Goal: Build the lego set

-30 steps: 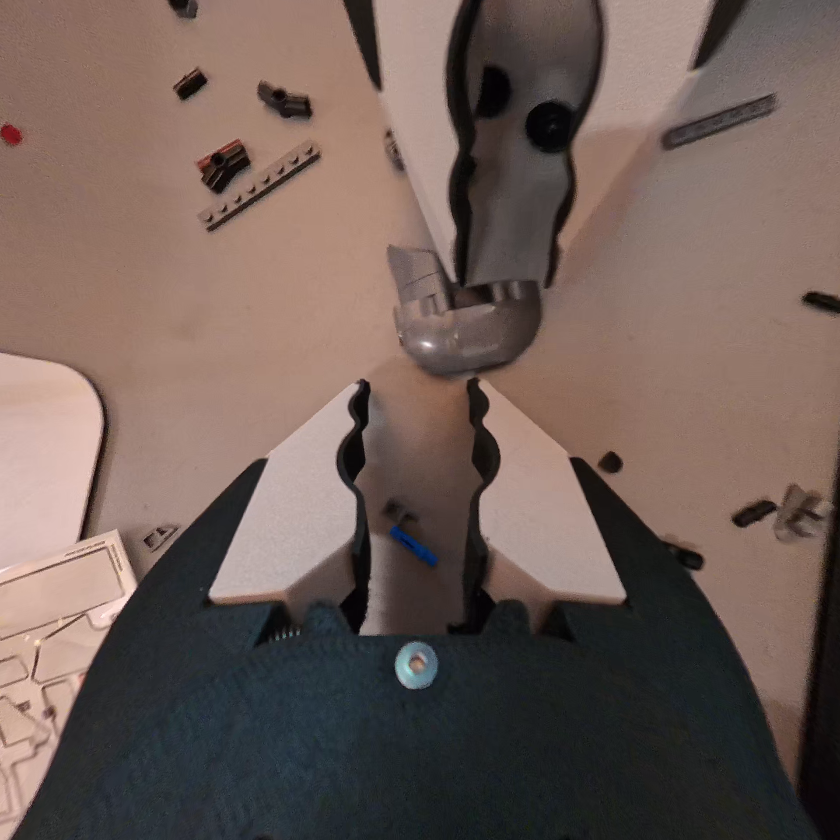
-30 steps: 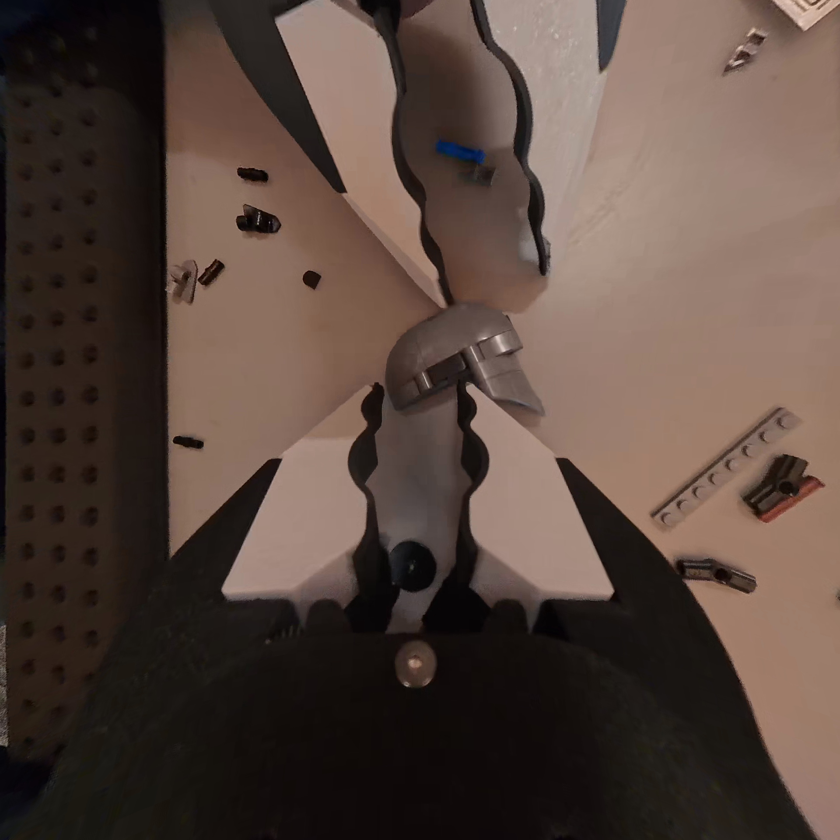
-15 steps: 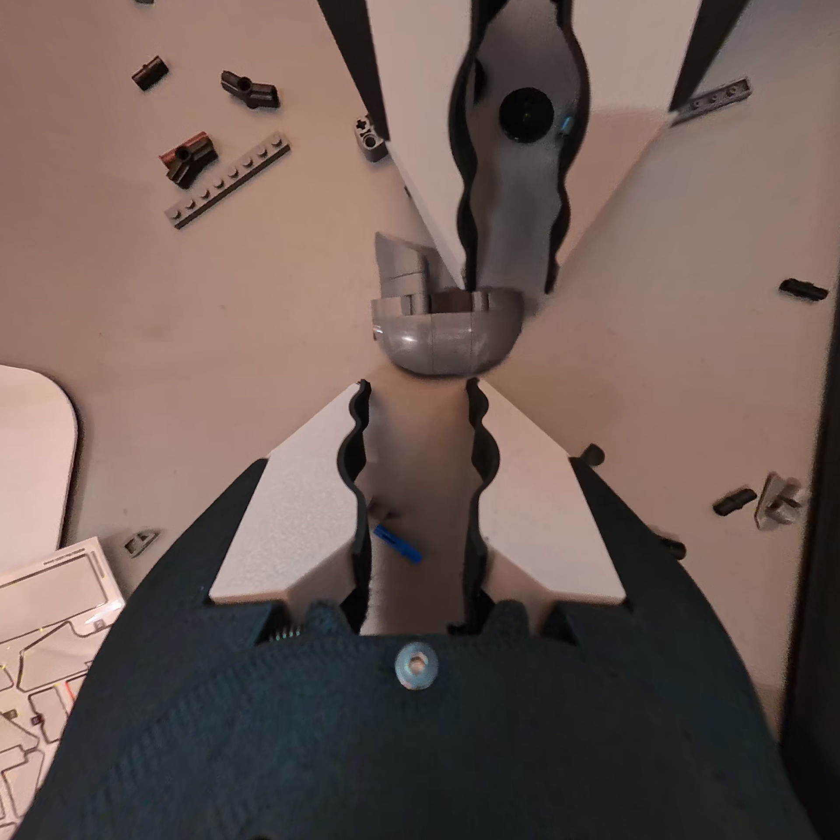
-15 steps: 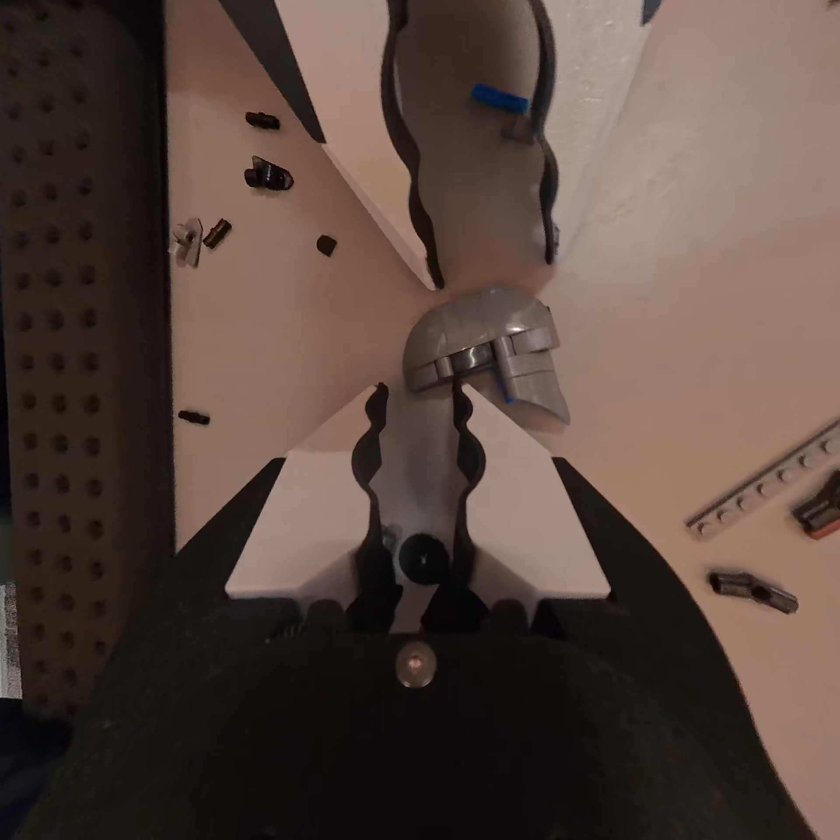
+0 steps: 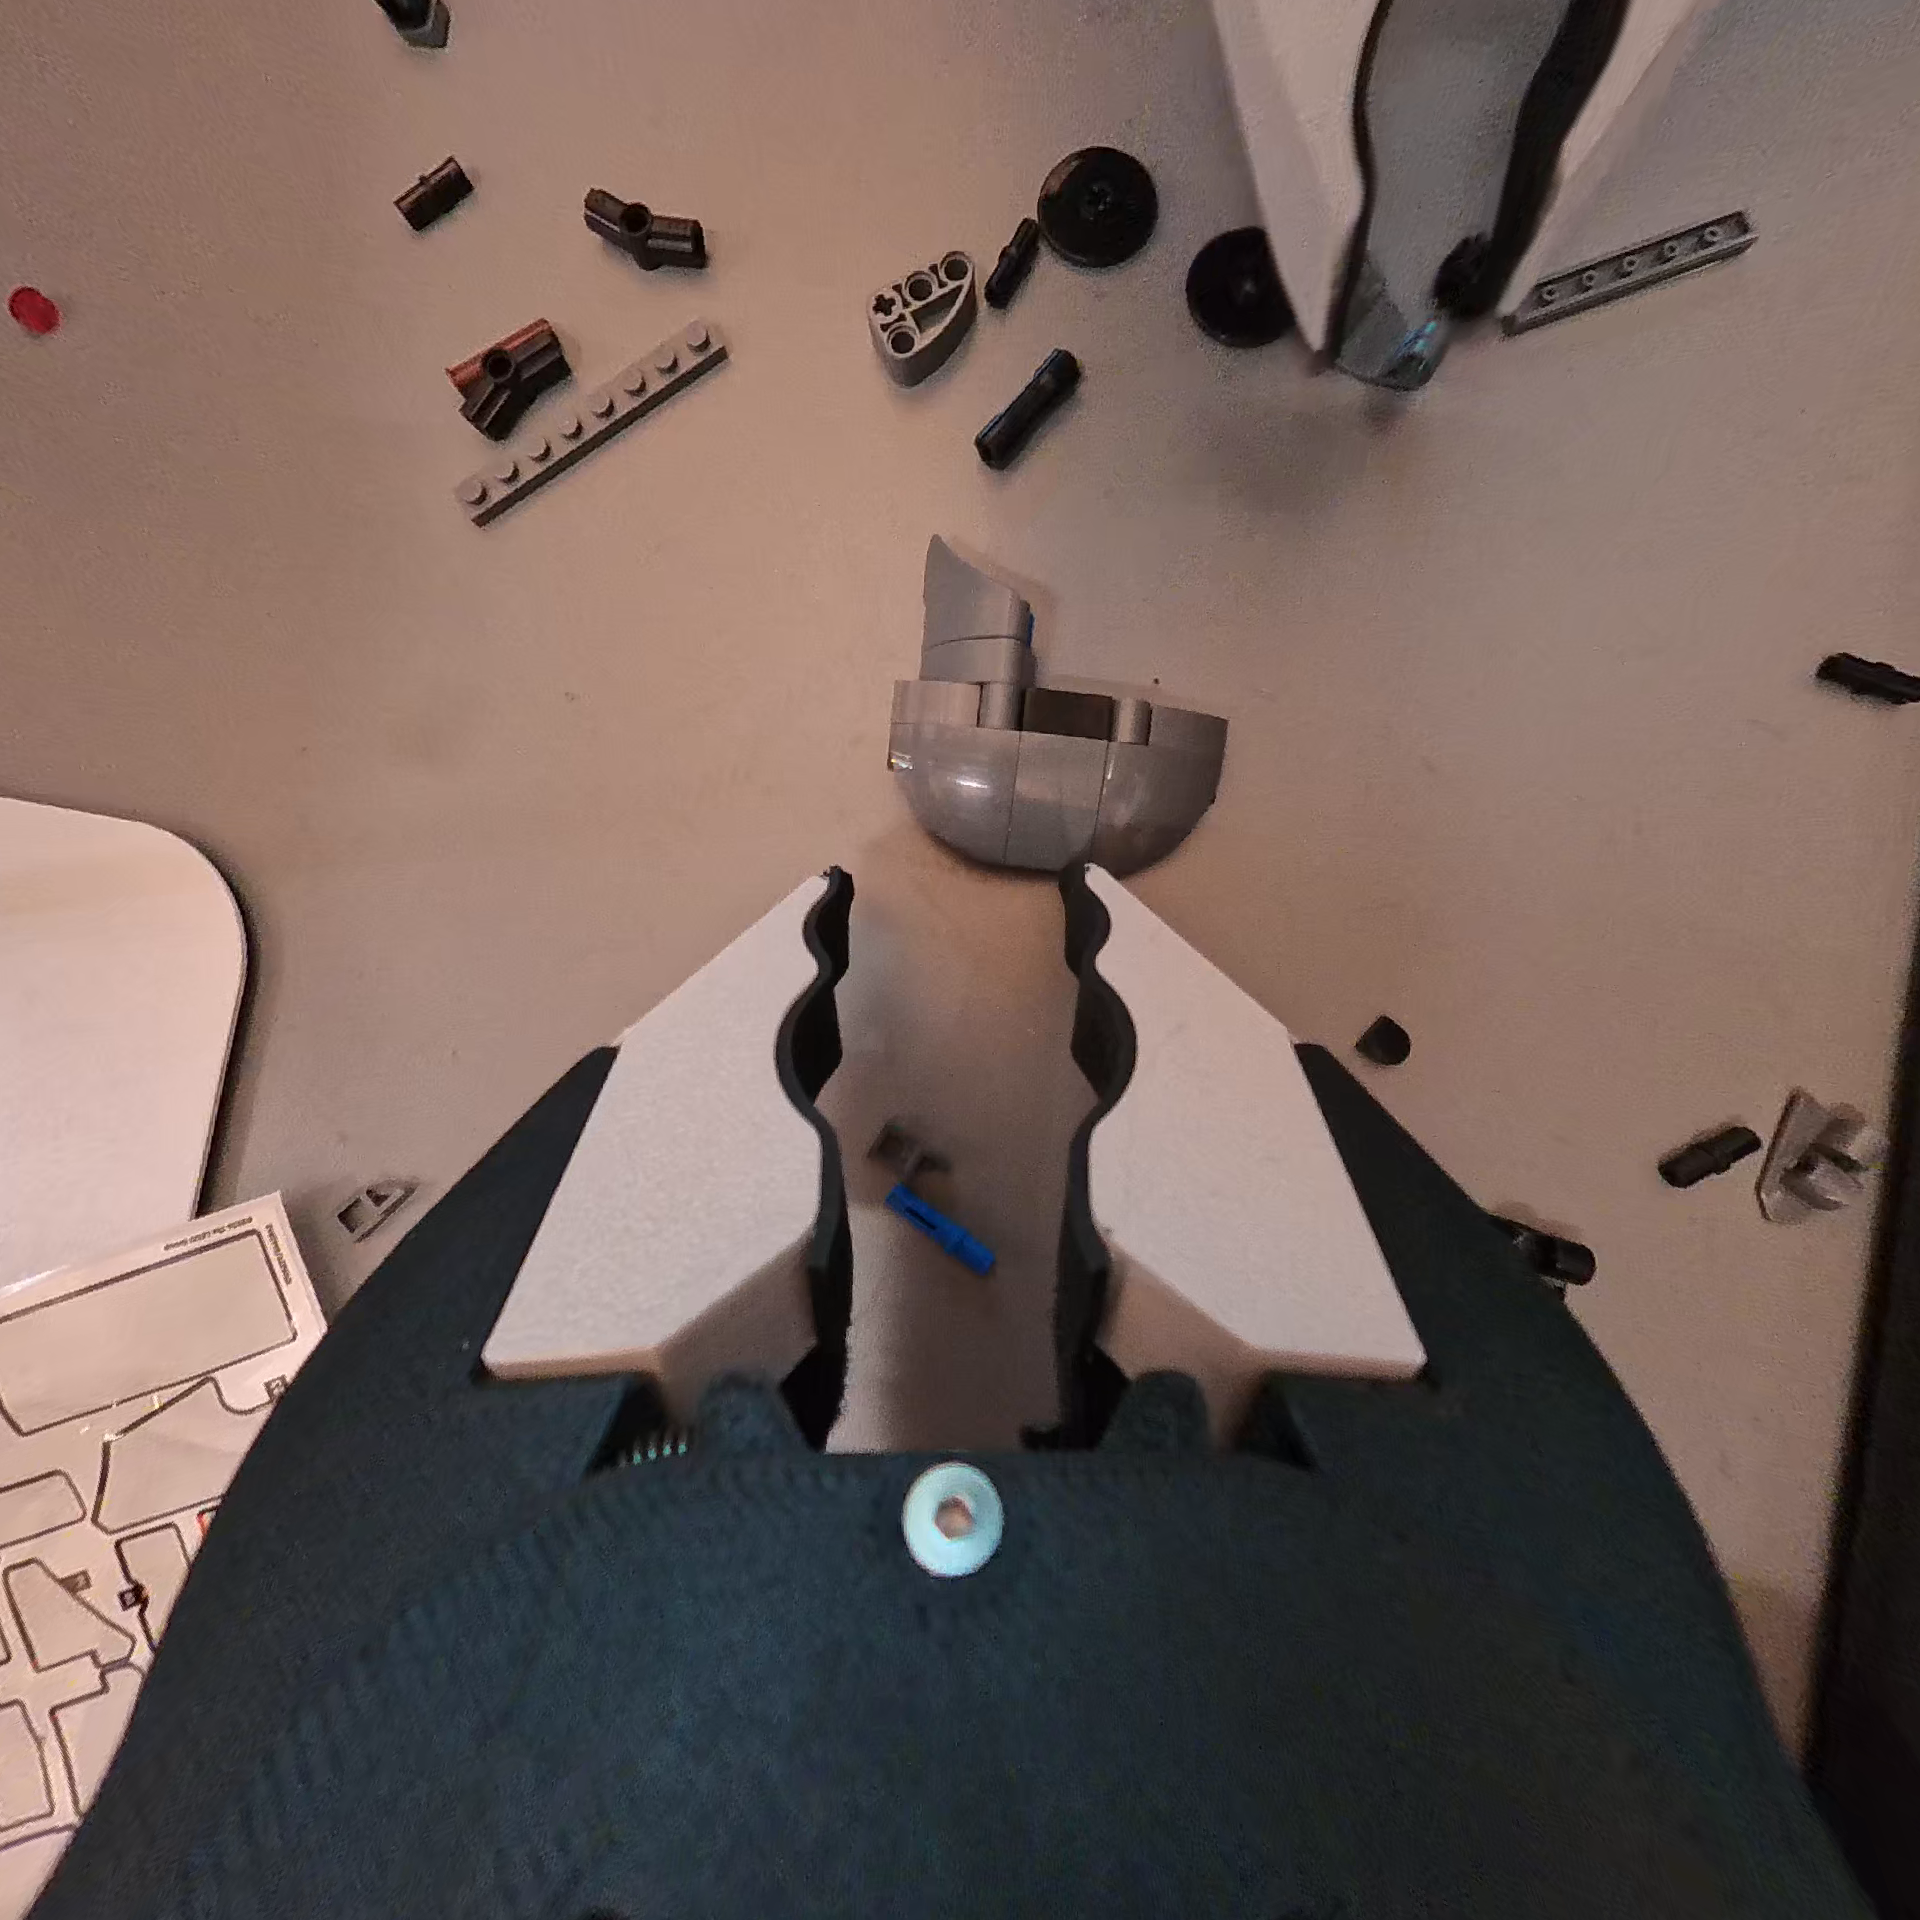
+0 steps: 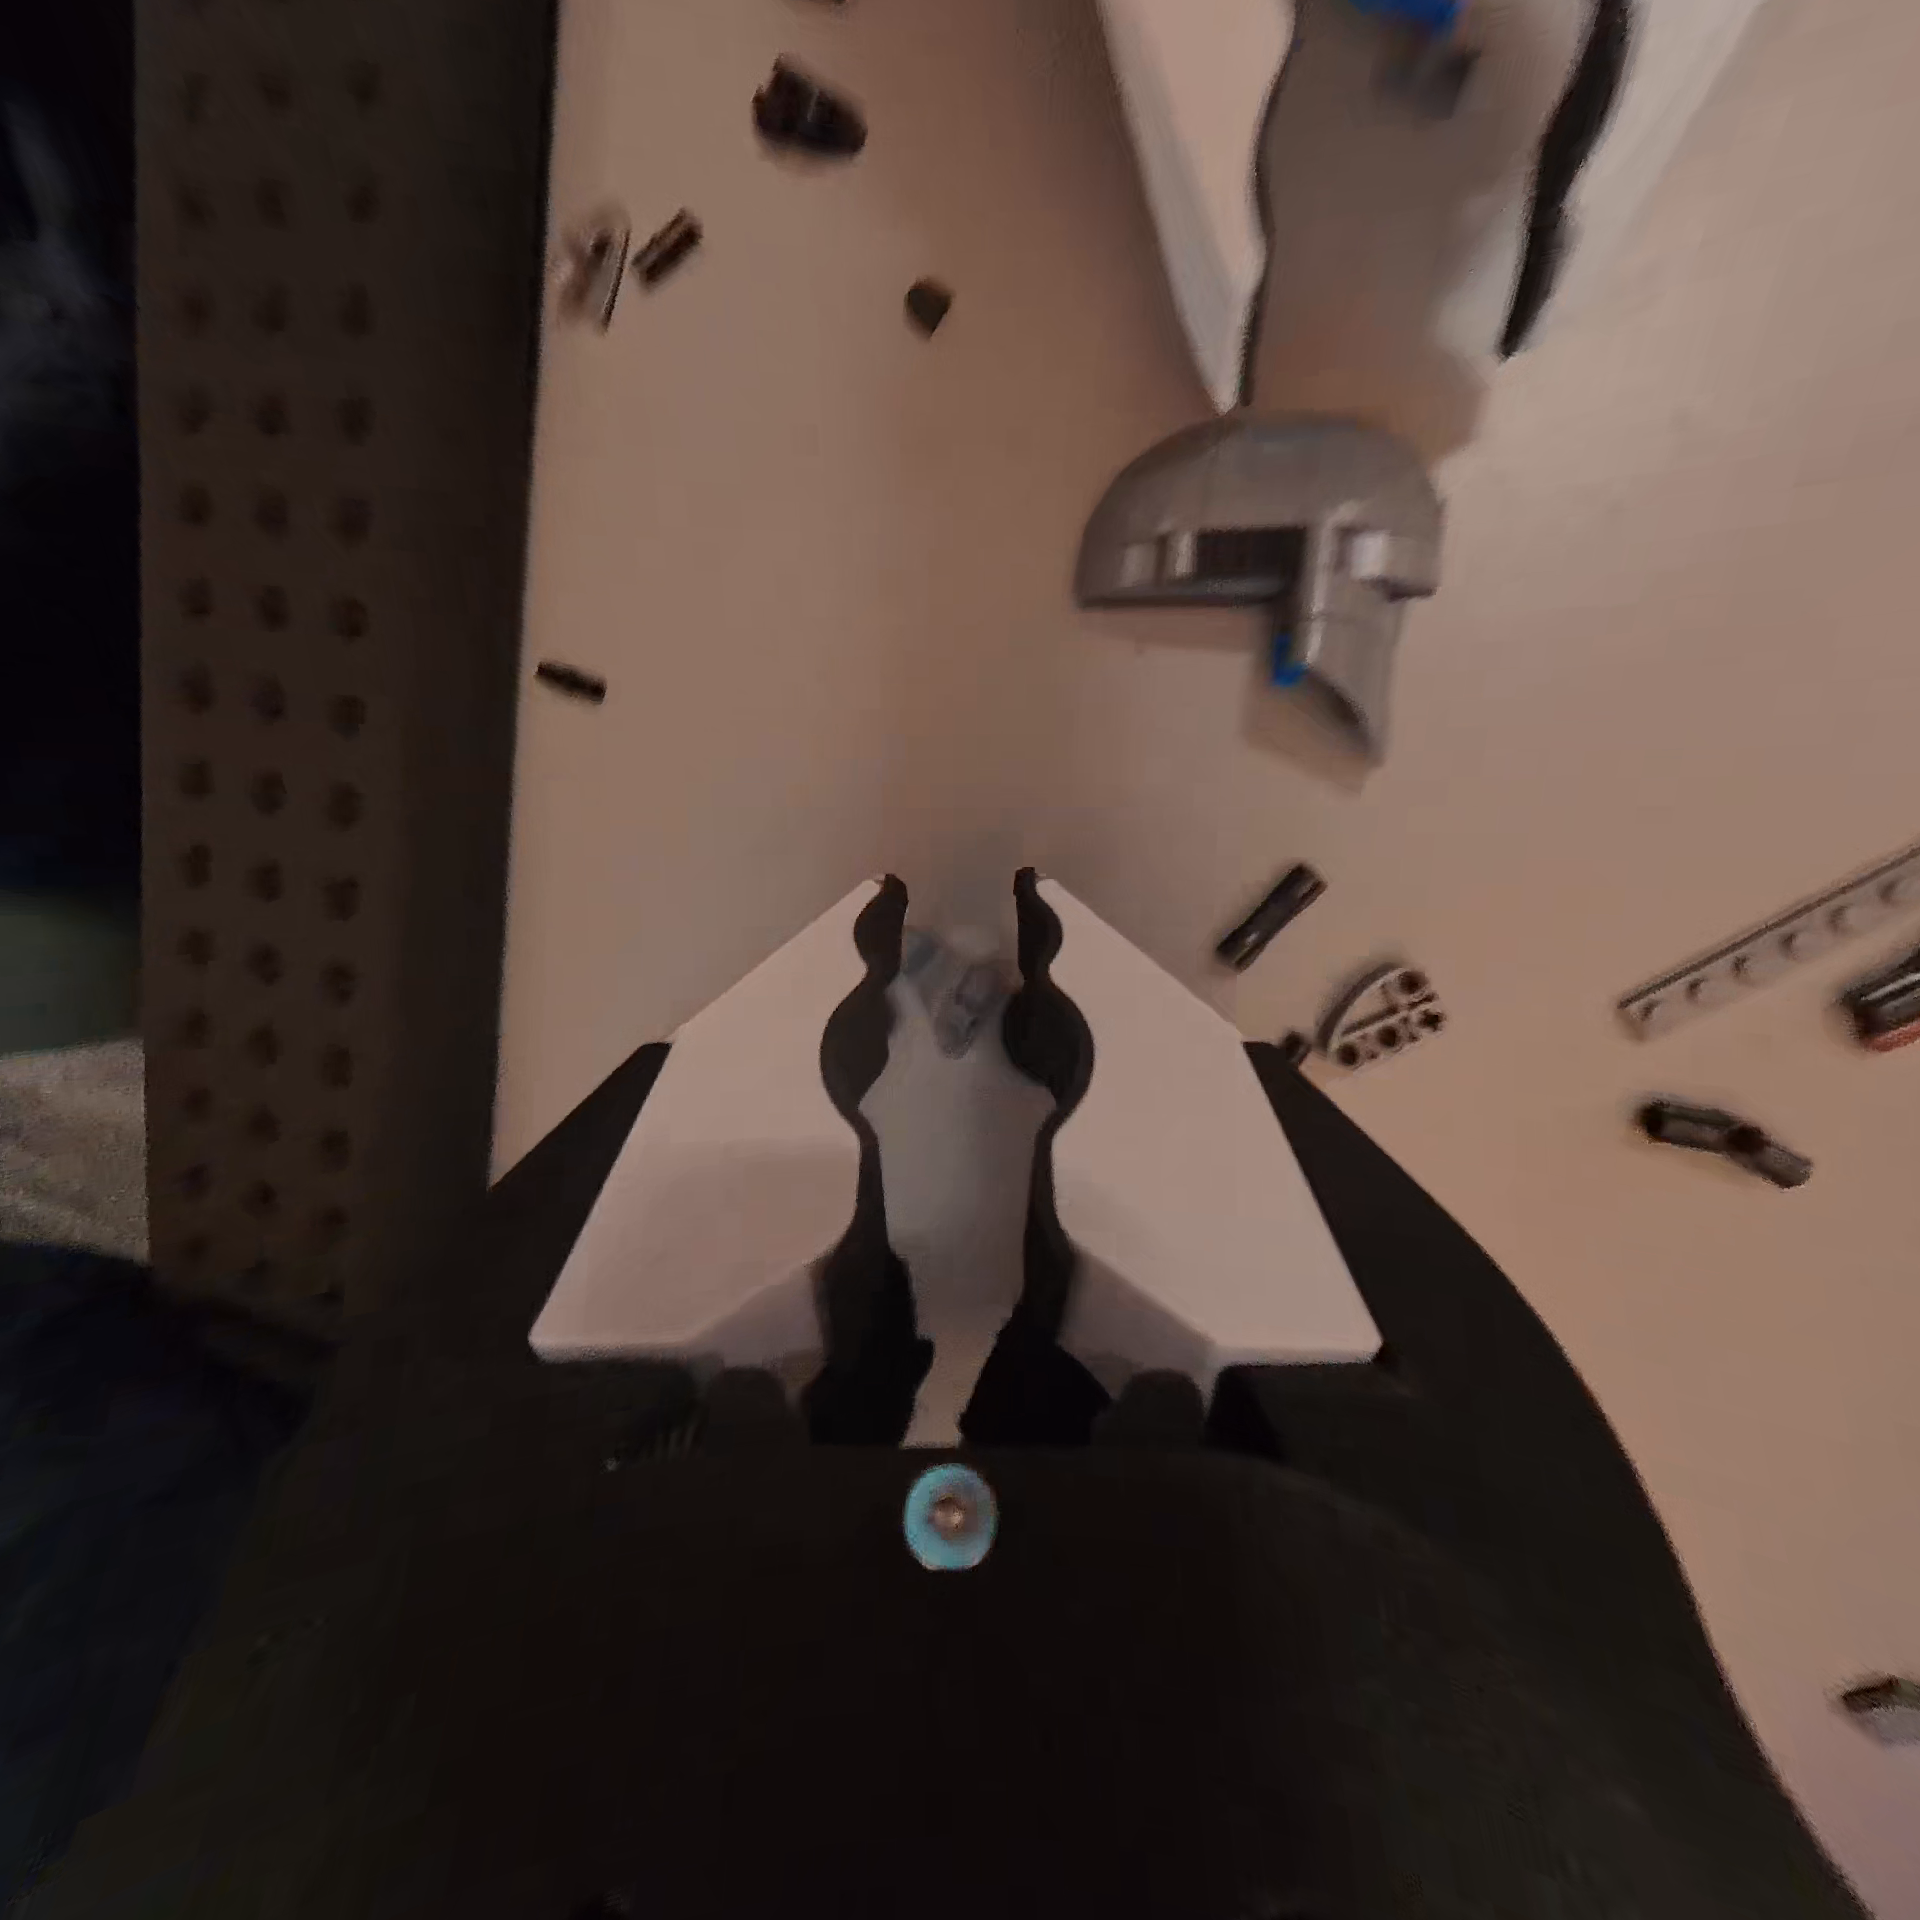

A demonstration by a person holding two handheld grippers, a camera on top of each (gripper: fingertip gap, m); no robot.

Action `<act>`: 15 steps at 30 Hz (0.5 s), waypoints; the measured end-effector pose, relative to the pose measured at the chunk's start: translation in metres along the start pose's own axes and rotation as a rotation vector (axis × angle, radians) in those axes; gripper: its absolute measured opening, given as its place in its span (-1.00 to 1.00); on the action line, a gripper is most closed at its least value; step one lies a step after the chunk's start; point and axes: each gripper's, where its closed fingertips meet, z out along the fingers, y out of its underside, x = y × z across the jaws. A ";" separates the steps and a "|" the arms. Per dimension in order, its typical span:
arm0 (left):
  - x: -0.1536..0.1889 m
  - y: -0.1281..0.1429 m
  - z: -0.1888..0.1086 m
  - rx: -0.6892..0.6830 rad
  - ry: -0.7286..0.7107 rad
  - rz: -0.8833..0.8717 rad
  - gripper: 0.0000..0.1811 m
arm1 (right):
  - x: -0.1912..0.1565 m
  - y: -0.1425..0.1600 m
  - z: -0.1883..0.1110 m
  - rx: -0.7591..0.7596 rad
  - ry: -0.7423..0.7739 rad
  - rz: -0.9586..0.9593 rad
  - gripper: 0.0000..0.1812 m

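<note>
A grey dome-shaped lego assembly (image 5: 1049, 779) with a curved grey piece on its far side lies on the beige table. It also shows in the right wrist view (image 6: 1257, 530). My left gripper (image 5: 956, 883) is open and empty, its fingertips right at the dome's near edge. In the right wrist view the left gripper (image 6: 1382, 208) is blurred. My right gripper (image 6: 956, 883) is nearly shut with a small grey piece (image 6: 951, 977) between its fingers. It stands apart from the dome, at the far right in the left wrist view (image 5: 1392, 343).
Loose parts lie around: a long grey plate (image 5: 592, 421), a black and red connector (image 5: 509, 374), black wheels (image 5: 1096, 208), a grey liftarm (image 5: 920, 312), black pins and a blue pin (image 5: 940, 1242). A sticker sheet (image 5: 125, 1403) lies at the left. A dark studded baseplate (image 6: 312, 623) borders the table. Tip to tip, the grippers are about 11 cm apart. My left gripper's tips are some 11 cm from the long grey plate (image 5: 592, 421).
My right gripper has let go of the dome assembly and pulled back and away from it, now pinching a small grey piece. The dome stays on the table by my left gripper.
</note>
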 end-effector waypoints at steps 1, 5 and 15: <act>0.000 0.000 0.000 0.001 0.002 -0.001 -0.56 | -0.004 0.007 0.001 -0.034 -0.009 -0.009 -0.77; 0.000 0.001 0.000 -0.001 0.003 -0.002 -0.57 | -0.008 0.024 0.006 -0.142 -0.011 -0.009 -0.81; 0.001 0.000 -0.001 0.004 0.002 0.004 -0.57 | -0.008 0.020 0.017 -0.167 -0.011 -0.056 -0.90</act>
